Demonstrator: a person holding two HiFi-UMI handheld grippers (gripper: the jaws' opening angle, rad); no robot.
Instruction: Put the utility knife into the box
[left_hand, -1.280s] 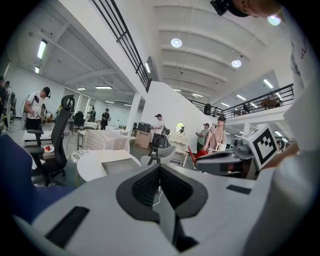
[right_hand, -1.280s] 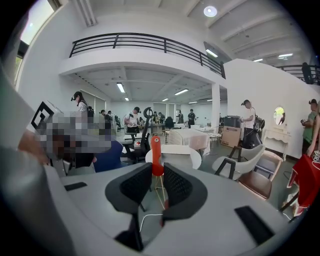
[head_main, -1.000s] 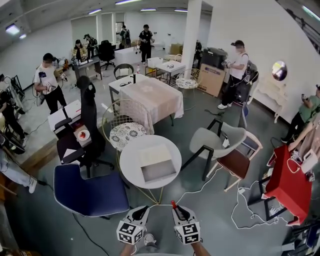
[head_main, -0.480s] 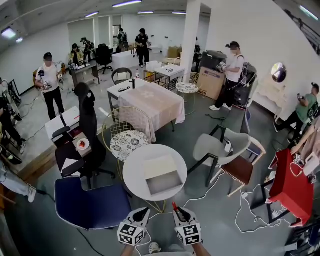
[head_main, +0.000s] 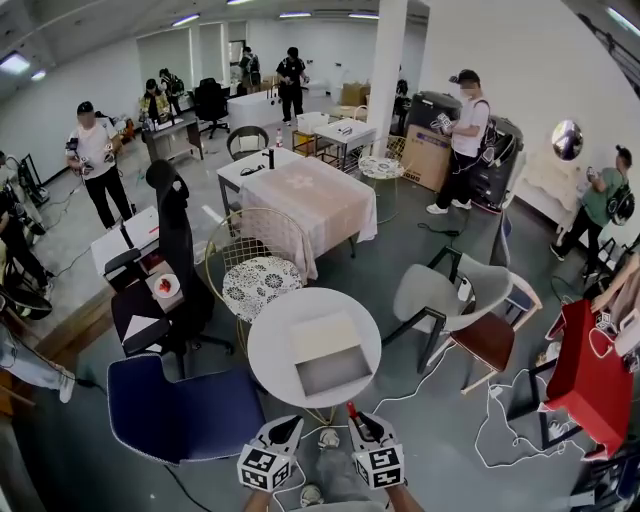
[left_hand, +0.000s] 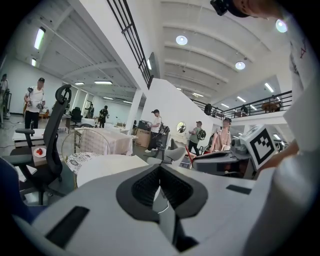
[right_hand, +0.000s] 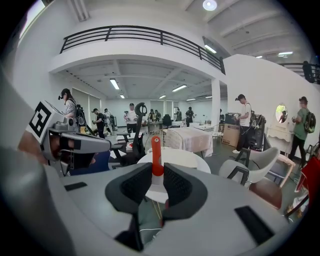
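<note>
A grey open box (head_main: 330, 358) with its lid folded back sits on a round white table (head_main: 270, 350) just ahead of me. My right gripper (head_main: 358, 420) is held low in front of the table's near edge, shut on a red utility knife (head_main: 351, 409) that sticks out past the pads. In the right gripper view the red knife (right_hand: 157, 156) stands upright between the jaws of the right gripper (right_hand: 157, 172), with the table (right_hand: 180, 157) behind it. My left gripper (head_main: 290, 425) hangs beside the right one, shut, with nothing in it; its pads (left_hand: 145, 185) meet at the tips.
A blue chair (head_main: 180, 410) stands left of the table, a gold wire chair (head_main: 255, 270) behind it and a grey chair (head_main: 435, 295) to its right. White cables (head_main: 510, 420) lie on the floor at right near a red stand (head_main: 585, 375). Several people stand farther back.
The table and box have come a little closer and lower in the head view. Both grippers keep the same places side by side, and the knife stays in the right one.
</note>
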